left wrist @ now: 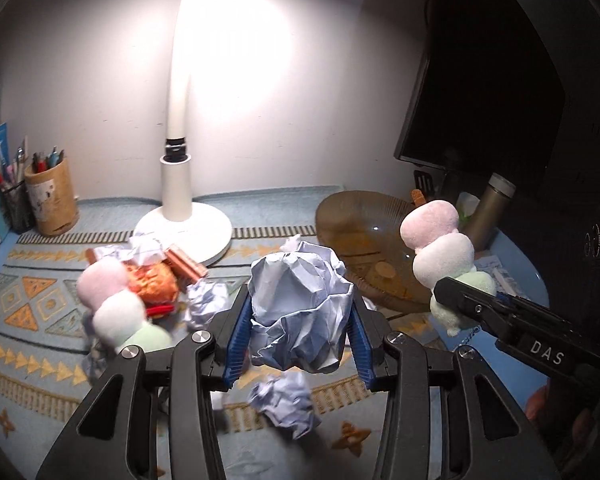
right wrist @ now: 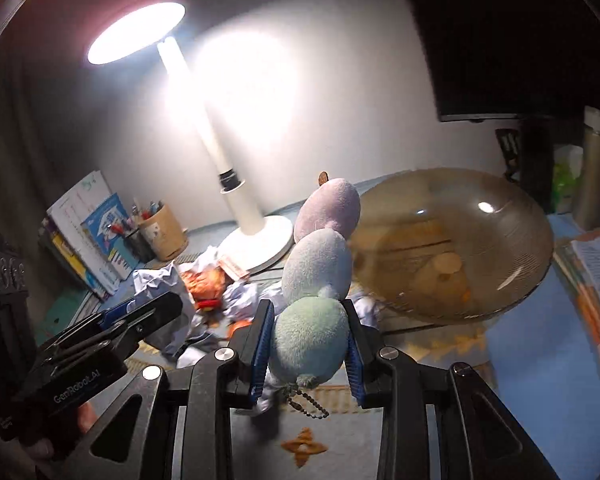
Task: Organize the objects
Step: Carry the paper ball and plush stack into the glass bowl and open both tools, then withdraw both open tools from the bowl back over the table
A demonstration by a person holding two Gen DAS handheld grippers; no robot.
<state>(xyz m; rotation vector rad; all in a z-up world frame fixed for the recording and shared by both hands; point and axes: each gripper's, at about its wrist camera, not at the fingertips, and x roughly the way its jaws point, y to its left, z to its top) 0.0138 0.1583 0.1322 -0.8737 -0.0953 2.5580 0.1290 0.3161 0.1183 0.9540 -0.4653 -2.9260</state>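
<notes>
While clamped by right gripper (right wrist: 307,354), dango plush (right wrist: 320,276) upright, pink end up

The plush toy (right wrist: 318,280) stacks a pink ball, a white ball and a pale green ball. The crumpled paper (left wrist: 300,312) is bluish white. The bowl (right wrist: 452,244) is see-through amber brown with fine ribs. The mat (left wrist: 32,312) is pale blue with orange and yellow triangles. The lamp (left wrist: 180,184) is white. The claw pads (left wrist: 236,344) are blue.

Left gripper (left wrist: 300,320) jaws clamped on a load, right gripper (right wrist: 308,344) jaws likewise, both raised
</notes>
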